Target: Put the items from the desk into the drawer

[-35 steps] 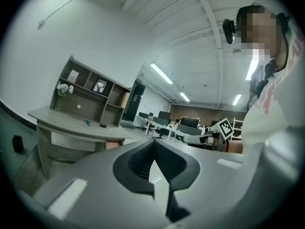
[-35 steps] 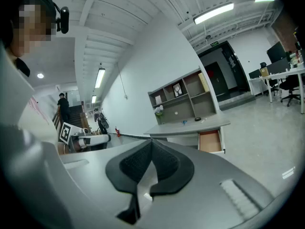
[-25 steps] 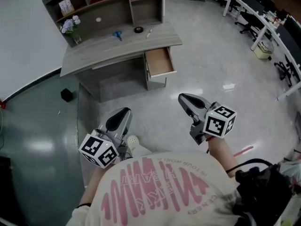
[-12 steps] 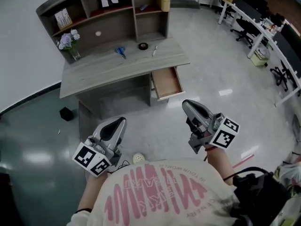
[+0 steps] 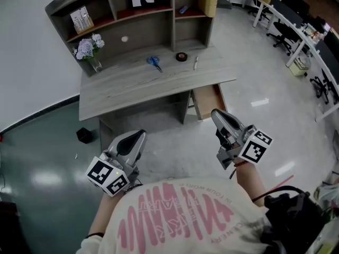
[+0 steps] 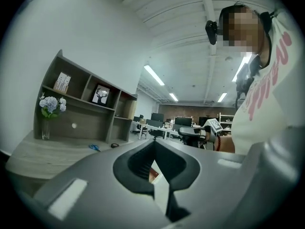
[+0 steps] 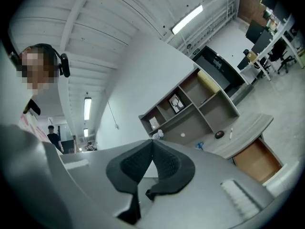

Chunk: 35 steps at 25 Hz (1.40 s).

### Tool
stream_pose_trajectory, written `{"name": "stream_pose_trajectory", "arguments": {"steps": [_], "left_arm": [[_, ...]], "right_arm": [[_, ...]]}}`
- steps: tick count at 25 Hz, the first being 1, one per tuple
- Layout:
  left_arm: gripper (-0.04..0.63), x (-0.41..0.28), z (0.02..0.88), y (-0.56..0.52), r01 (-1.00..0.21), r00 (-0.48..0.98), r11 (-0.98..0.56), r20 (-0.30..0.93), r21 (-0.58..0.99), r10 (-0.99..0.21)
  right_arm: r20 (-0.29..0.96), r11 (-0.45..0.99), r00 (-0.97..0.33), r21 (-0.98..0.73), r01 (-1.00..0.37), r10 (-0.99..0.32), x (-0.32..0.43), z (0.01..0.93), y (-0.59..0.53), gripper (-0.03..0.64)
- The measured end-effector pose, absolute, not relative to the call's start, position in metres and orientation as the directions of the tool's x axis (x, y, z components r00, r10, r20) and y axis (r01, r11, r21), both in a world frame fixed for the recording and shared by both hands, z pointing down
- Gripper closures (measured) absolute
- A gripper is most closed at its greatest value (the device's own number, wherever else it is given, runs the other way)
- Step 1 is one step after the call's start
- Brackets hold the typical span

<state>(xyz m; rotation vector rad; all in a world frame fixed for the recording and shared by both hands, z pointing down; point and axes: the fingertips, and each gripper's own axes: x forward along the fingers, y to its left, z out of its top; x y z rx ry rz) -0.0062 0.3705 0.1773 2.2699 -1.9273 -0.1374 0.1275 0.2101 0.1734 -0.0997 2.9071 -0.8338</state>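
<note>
On the grey desk (image 5: 122, 86) lie blue scissors (image 5: 154, 62), a black tape roll (image 5: 181, 56) and a white pen (image 5: 195, 62). The desk's wooden drawer (image 5: 210, 100) stands pulled out at its right end. My left gripper (image 5: 139, 135) is held over the floor short of the desk, shut and holding nothing. My right gripper (image 5: 216, 113) is shut and holding nothing too, its tip just in front of the drawer. The right gripper view shows the tape roll (image 7: 218, 134), the pen (image 7: 230, 134) and the drawer (image 7: 257, 160) beyond the shut jaws. The scissors (image 6: 94, 147) appear in the left gripper view.
A vase of flowers (image 5: 90, 49) stands at the desk's back left, under a shelf unit (image 5: 137, 15) with a picture and small items. A small black box (image 5: 85, 136) lies on the floor left of the desk. Office desks and chairs (image 5: 296, 20) stand far right.
The person has walked closer to the desk, which now fills more of the head view. Both grippers came along, still shut, and the right one now reaches the drawer's front.
</note>
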Motion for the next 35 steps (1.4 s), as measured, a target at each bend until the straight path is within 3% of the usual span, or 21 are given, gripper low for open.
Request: {"name": "stream_pose_trajectory", "arguments": {"steps": [11, 20, 35], "left_arm": [[0.577, -0.046, 0.192, 0.367, -0.955, 0.163, -0.152, 0.022, 0.254, -0.986], [0.577, -0.057, 0.196, 0.366, -0.951, 0.123, -0.105, 0.042, 0.292, -0.992], [0.577, -0.141, 0.218, 0.341, -0.951, 0.015, 0.012, 0.083, 0.308, -0.996]], "right_arm": [[-0.043, 0.804, -0.988, -0.587, -0.094, -0.146, 0.092, 0.187, 0.198, 0.618], [0.016, 0.815, -0.995, -0.573, -0.093, -0.103, 0.065, 0.194, 0.193, 0.614], [0.076, 0.840, -0.997, -0.542, -0.034, 0.009, -0.050, 0.210, 0.145, 0.614]]}}
